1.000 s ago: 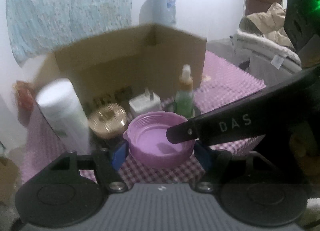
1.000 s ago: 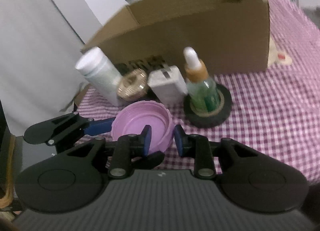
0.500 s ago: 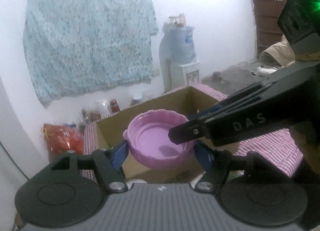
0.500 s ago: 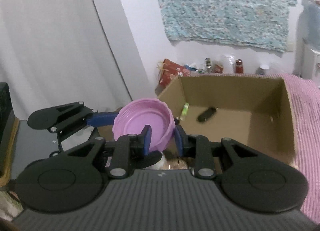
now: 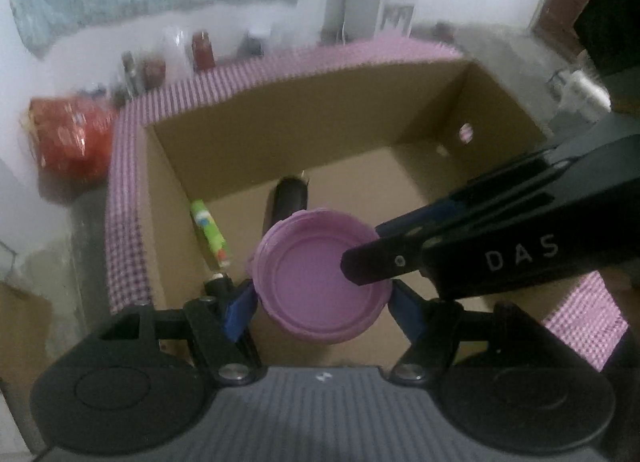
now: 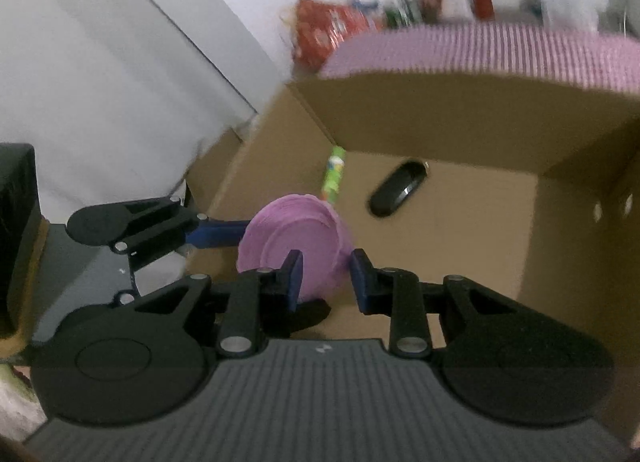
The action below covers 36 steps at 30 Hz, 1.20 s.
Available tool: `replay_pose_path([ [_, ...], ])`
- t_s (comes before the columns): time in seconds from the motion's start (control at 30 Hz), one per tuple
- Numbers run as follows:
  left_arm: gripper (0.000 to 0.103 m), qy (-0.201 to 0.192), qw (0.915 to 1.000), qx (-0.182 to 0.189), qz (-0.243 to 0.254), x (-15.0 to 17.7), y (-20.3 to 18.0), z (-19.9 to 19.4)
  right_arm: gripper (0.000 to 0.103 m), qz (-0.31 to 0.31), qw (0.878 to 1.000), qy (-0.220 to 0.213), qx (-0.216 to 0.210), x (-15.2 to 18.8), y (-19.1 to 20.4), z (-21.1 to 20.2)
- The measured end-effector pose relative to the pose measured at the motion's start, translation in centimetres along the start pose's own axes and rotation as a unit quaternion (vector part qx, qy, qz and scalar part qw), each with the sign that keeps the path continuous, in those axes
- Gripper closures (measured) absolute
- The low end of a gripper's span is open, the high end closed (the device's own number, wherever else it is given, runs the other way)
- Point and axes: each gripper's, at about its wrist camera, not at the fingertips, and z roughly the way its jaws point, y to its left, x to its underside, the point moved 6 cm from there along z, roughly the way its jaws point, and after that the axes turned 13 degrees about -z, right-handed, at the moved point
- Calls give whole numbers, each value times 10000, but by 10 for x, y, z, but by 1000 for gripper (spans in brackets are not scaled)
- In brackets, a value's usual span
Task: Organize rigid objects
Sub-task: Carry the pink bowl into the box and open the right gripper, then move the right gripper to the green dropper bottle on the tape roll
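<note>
Both jaws grip my purple lid [image 5: 320,278] — left gripper [image 5: 322,304] across it, right gripper [image 6: 325,276] pinching its rim. It hangs above the cardboard box [image 5: 280,133].

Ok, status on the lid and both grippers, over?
Left hand-held gripper shut on purple lid; right hand-held gripper pinching its rim. Lid held over open cardboard box. Drop path unobstructed.
</note>
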Motion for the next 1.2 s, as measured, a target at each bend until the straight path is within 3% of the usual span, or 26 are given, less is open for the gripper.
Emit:
replay_pose_path([
  [0.33,30,-10,9920,-913,875,-4,-11,23,76,486,9980,342,-223,13,-14,33],
  [0.67,26,-8,9910,-1008,886,-11,-15,19,71,755,9962,305,-321,14,-27,40],
  [0.83,24,-304,9932,-874,709,-11,-16,-13,68,761,9961,-100,-424,14,-20,6],
  [0.87,23,-387,9932,-859,678,-10,-16,-22,68,785,9952,-547,-185,11,-21,-3],
  [0.93,23,-591,9928,-835,617,-6,-15,-39,65,765,9932,-819,-308,14,-14,-26],
  [1.07,23,-1045,9906,-714,510,9,-15,-81,63,628,9860,-1444,-548,31,7,-79],
  [1.2,19,-1607,9827,-725,558,28,-19,-126,61,458,9732,-2149,-673,71,29,-135],
])
